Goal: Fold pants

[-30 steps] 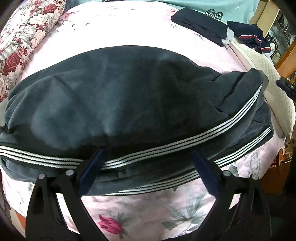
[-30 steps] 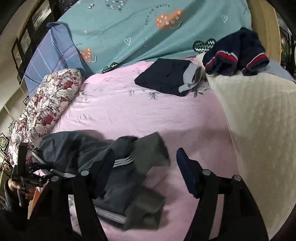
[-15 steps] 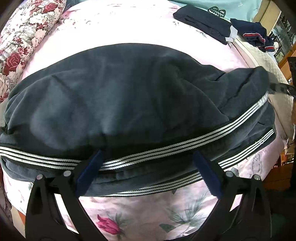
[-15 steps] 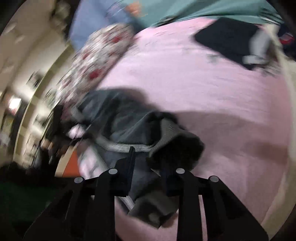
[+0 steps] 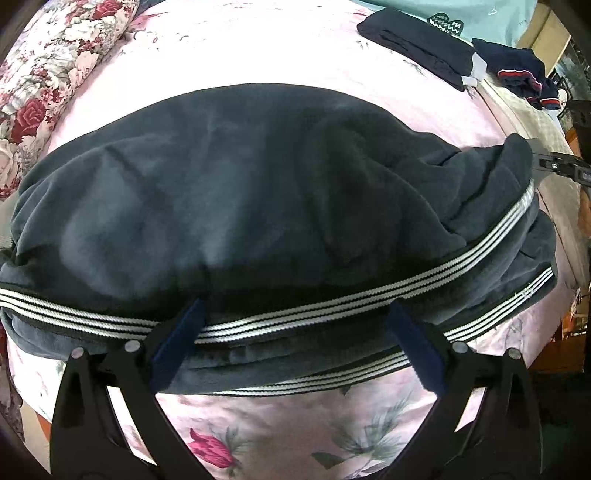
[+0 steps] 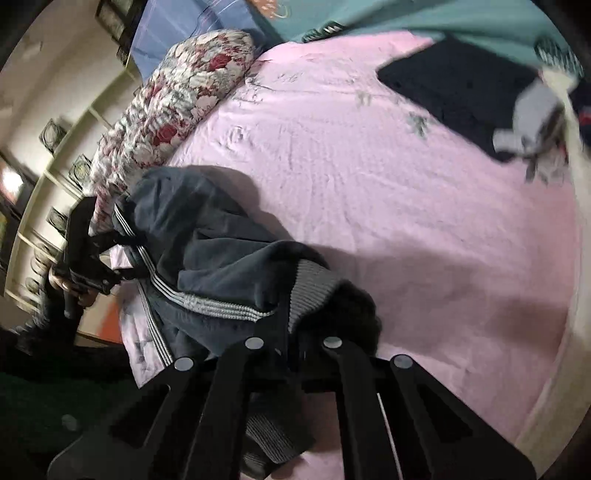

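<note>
Left tool (image 5: 295, 343): blue pads spread apart, one on each side of a stretch of the pants (image 5: 258, 192) along the white-striped side seam. Nothing pinched. Pads seem to rest against the near fold, likely steadying it or ready to take it.

Right tool (image 6: 291, 347): fingers drawn close together, clamped on the grey ribbed cuff (image 6: 310, 291) of the pants. Cloth bunches up out of the grip. Probably the leg end is held so it can be carried over the rest for the next fold.

Pants: dark blue-grey, soft and velvety, lying along the near edge of the bed (image 6: 388, 177). Already doubled lengthwise, judging by two stripe lines stacked one above the other in the left wrist view. Top layer still rumpled near the right end, so folding looks partway done.

Person's hand (image 6: 74, 288) on the left tool's handle shows at the far left of the right wrist view, off the bed edge.

Bed: pink sheet with printed flowers near the edge, mostly bare in the middle. Floral pillow (image 6: 184, 96) along the left side. Toward the far right corner, a folded dark garment (image 6: 461, 88) with a grey cuff; past it a navy garment with red and white trim (image 5: 524, 77). Cream quilted cover (image 5: 535, 122) runs down the right side. Teal bedding (image 6: 424, 18) across the head end.

Room: pale wall with framed pictures (image 6: 55, 129) beyond the pillow; wooden furniture at right, blurred.
</note>
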